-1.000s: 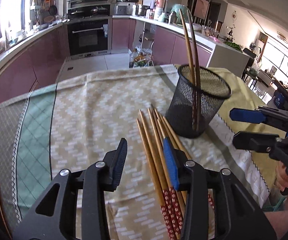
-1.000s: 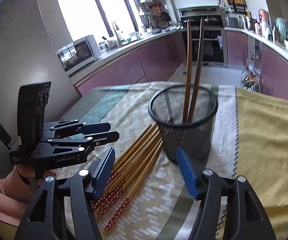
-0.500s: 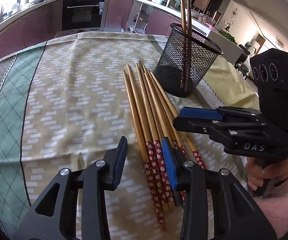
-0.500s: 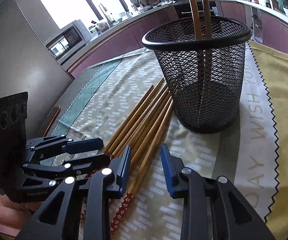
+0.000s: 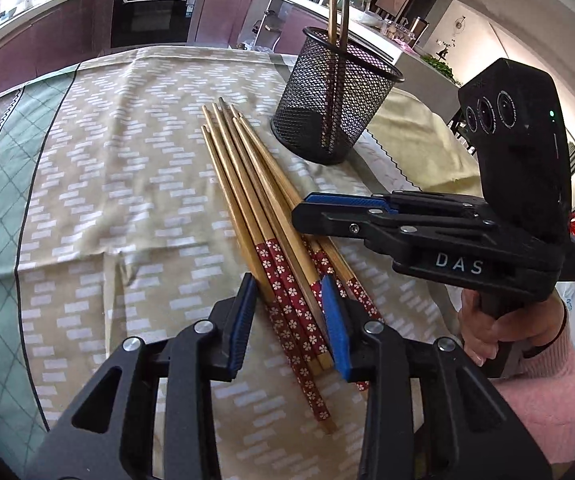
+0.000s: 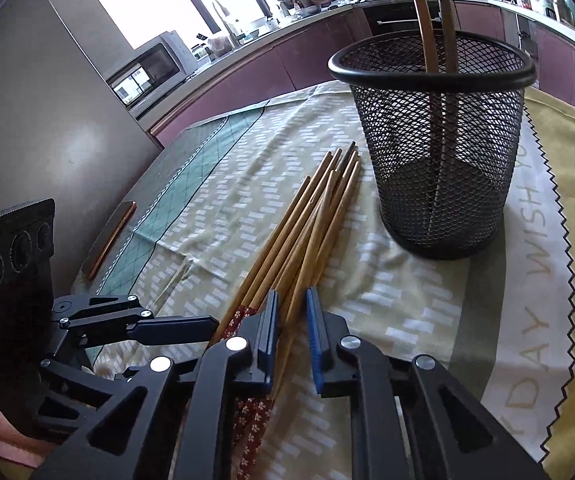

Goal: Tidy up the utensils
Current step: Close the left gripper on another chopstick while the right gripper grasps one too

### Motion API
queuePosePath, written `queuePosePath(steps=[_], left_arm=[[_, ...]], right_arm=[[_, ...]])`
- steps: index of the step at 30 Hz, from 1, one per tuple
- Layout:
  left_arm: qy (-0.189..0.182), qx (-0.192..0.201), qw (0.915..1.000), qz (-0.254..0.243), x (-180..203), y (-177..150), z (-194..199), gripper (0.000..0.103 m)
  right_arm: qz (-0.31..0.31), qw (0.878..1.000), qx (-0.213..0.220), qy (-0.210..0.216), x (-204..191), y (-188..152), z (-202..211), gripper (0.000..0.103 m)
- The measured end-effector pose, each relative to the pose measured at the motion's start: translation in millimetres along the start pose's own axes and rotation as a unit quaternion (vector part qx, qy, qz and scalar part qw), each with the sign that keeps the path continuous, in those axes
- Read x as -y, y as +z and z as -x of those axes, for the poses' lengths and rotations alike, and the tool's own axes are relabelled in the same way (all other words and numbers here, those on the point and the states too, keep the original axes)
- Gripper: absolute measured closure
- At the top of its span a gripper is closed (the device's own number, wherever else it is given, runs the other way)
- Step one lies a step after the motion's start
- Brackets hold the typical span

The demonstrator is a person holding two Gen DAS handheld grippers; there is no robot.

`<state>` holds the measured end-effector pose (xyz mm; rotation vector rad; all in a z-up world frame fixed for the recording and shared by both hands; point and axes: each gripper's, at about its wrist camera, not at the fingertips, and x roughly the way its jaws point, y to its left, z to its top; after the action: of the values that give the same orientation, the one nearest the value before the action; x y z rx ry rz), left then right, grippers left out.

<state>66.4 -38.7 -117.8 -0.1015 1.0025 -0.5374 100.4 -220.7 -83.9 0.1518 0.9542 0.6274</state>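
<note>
Several wooden chopsticks (image 5: 247,184) (image 6: 307,220) with red flowered ends lie bundled on the tablecloth. A black mesh holder (image 5: 335,100) (image 6: 439,152) stands beyond them with two chopsticks (image 5: 337,0) (image 6: 423,8) upright inside. My left gripper (image 5: 287,312) is low over the red ends. Its jaws are closing, a few chopsticks lie between them, and the pads flank the chopsticks without squeezing. My right gripper (image 6: 292,316) is closing too, and its pads pinch chopsticks from the right side of the bundle. Each gripper shows in the other's view: the right gripper (image 5: 301,212), the left gripper (image 6: 207,326).
A patterned tablecloth (image 5: 107,160) covers the table, with a yellow cloth (image 6: 567,152) on the right. A dark flat object (image 6: 107,236) lies near the table's left edge. A hand in a pink sleeve (image 5: 507,320) holds the right gripper. Kitchen counters stand behind.
Both grippers came down and in toward the chopsticks' red ends. The right jaws narrowed from wide apart to a pinch on chopsticks. The left jaws narrowed slightly.
</note>
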Motion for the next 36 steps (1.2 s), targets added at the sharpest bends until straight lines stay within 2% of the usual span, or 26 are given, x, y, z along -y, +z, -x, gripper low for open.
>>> queuePosePath(steps=[9, 14, 21, 26, 31, 36], left_arm=[[0.05, 0.014, 0.9986, 0.004, -18, 24, -6, 0.074], [0.054, 0.01, 0.9984, 0.008, -29, 42, -14, 0.076], [0.089, 0.007, 0.9958, -0.02, -25, 56, -25, 0.076], [0.112, -0.004, 0.9932, -0.033, -25, 58, -29, 0.087], [0.116, -0.007, 0.9927, -0.034, -27, 62, -32, 0.086], [0.12, -0.003, 0.9925, -0.022, -28, 65, -35, 0.088]], right_arm=[[-0.004, 1.0, 0.0, -0.017, 6, 1, 3, 0.089], [-0.013, 1.0, 0.001, -0.013, 11, 2, 4, 0.091], [-0.011, 1.0, -0.002, -0.028, 15, 4, 5, 0.091], [0.01, 0.998, -0.002, -0.064, 7, 9, 0, 0.09], [0.021, 0.996, -0.001, -0.087, 1, 13, -6, 0.09], [0.012, 0.996, 0.008, -0.085, 2, 14, -8, 0.091]])
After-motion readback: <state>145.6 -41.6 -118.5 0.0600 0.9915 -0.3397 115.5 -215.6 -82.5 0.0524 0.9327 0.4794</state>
